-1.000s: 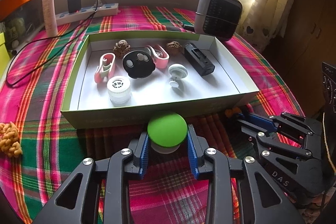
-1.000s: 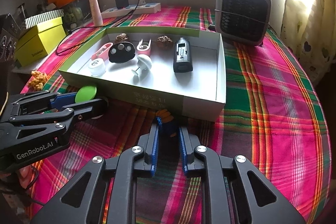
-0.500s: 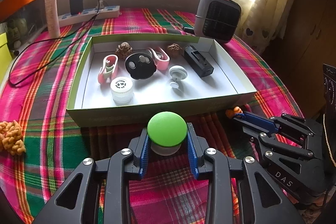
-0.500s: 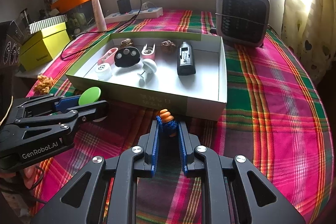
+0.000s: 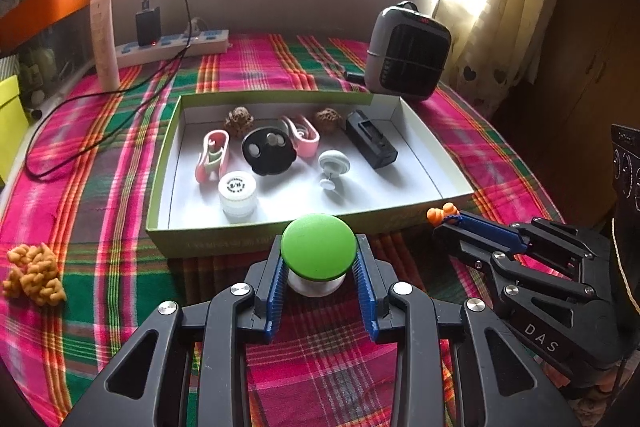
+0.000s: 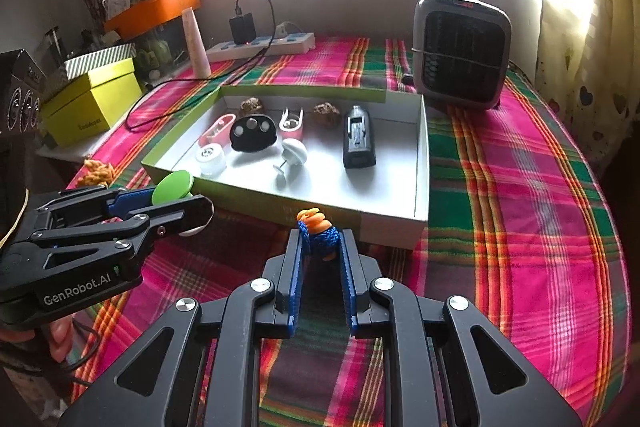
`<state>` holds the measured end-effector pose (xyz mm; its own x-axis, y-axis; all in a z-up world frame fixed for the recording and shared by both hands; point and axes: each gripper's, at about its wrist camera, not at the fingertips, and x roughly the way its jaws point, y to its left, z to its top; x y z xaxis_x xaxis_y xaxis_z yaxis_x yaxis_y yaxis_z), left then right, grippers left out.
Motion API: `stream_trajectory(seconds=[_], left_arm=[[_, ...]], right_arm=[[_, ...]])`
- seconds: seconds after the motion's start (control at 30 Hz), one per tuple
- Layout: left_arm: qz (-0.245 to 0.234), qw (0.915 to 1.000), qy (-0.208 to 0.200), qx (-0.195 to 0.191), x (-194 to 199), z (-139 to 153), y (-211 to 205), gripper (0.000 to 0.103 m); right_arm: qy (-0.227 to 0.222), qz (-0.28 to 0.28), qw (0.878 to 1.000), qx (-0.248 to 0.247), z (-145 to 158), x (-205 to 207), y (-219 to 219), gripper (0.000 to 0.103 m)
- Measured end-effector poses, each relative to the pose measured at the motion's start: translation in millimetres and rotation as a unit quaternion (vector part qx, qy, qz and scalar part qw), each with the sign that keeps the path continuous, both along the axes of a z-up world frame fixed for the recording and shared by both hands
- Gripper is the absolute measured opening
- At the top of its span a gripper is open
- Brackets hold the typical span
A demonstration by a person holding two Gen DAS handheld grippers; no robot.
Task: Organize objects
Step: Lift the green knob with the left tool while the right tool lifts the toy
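Reading "GenRobot.AI" on its side, the left gripper [image 6: 176,201] pinches a green-capped white jar [image 5: 318,253] in its jaws, while the right gripper [image 6: 320,247], marked "DAS", is clamped on a blue-and-orange crocheted toy [image 6: 318,233]. Both hang before the near wall of the green box [image 5: 224,241] at twelve o'clock. Eight items lie inside, with bare floor at its right end.

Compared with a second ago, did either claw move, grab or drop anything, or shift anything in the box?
Nothing was taken or released. Both claws have lifted slightly: the shallow white cardboard box sits a little farther off in both views. The left claw still grips the green-capped white knob; the right claw still pinches the small blue-and-orange crocheted toy. The box's contents lie as before.
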<state>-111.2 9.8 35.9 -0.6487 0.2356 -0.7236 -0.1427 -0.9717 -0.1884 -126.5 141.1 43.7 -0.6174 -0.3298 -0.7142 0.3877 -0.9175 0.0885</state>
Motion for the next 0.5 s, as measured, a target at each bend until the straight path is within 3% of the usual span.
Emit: stream_trajectory(seconds=[0.5], left_arm=[[-0.001, 1.0, 0.005, 0.002, -18.8, 5.5, -3.8, 0.022]], right_arm=[[0.01, -0.002, 1.0, -0.008, 10.2, -16.4, -4.8, 0.018]])
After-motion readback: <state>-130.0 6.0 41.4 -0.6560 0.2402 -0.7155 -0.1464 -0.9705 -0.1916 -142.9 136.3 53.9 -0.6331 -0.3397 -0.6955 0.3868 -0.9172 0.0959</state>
